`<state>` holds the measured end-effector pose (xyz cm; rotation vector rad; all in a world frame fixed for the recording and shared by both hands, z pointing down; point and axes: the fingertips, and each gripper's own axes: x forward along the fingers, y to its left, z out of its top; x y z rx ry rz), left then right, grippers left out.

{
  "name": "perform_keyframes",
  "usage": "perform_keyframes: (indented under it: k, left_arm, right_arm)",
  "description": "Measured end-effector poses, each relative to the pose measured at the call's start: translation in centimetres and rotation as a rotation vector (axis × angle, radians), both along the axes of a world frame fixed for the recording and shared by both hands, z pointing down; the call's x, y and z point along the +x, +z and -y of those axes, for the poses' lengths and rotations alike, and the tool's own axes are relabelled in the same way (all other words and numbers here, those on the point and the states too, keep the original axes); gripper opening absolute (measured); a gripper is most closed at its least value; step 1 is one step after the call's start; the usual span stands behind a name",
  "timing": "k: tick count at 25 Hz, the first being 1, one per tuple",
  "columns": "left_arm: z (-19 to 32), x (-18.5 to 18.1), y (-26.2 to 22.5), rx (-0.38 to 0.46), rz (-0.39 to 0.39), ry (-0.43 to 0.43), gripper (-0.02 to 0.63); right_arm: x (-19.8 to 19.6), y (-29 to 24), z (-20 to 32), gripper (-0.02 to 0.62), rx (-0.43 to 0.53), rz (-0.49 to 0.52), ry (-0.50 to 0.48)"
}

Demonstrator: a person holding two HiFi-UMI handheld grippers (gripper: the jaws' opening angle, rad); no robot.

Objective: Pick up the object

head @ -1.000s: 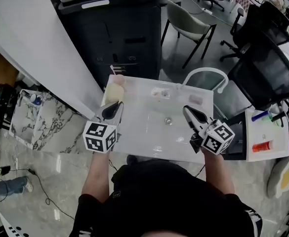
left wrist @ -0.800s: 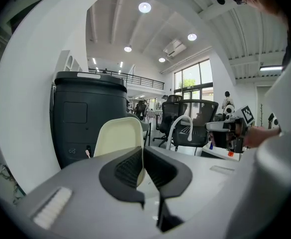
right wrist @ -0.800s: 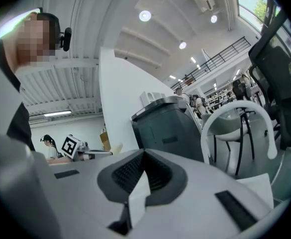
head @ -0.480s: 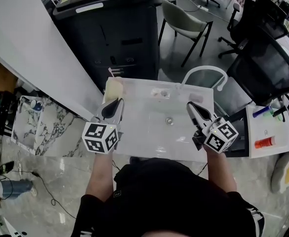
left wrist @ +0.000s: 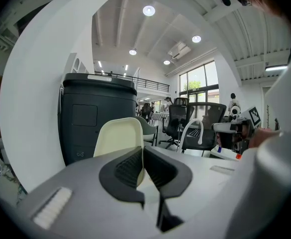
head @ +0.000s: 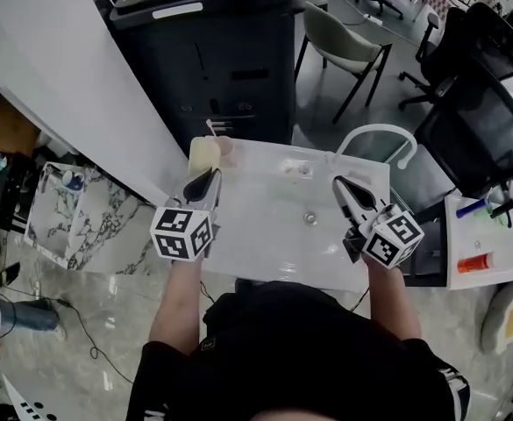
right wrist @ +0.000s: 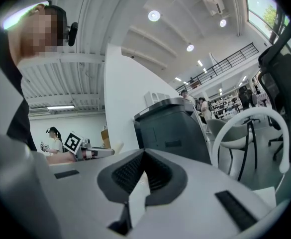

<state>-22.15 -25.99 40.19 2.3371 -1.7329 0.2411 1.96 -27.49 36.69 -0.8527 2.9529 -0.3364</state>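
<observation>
Aiming your left gripper [head: 209, 179] at the cream object [head: 204, 157] on the table [head: 265, 226] corner, jaws pressed together and empty, you hold the right gripper [head: 341, 186] aside, likewise closed, probably spare.

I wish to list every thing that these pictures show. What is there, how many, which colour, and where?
table: one, white, before the person
flat cream object: one, cream, table's far left corner
cup with straw: one, pinkish, beside the cream object
small items: at least two, pale or metallic, mid-table, too small to name
printer: one, black, behind the table
grey chair: one, beyond the table
white chair: one, table's far right
black office chairs: several, right
side shelf: one, white, right
blue pen: one, on shelf
orange tube: one, on shelf
left tongs: grey, shut
right tongs: grey, shut
</observation>
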Motion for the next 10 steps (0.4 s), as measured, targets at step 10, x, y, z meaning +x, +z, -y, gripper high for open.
perform_keyframes:
  k: [10]
  left_arm:
    - [0.3,-2.3,-0.2,0.000,0.016,-0.019,0.025]
  right_arm:
    - [-3.7,1.2,0.5,0.011,-0.015,-0.007,-0.045]
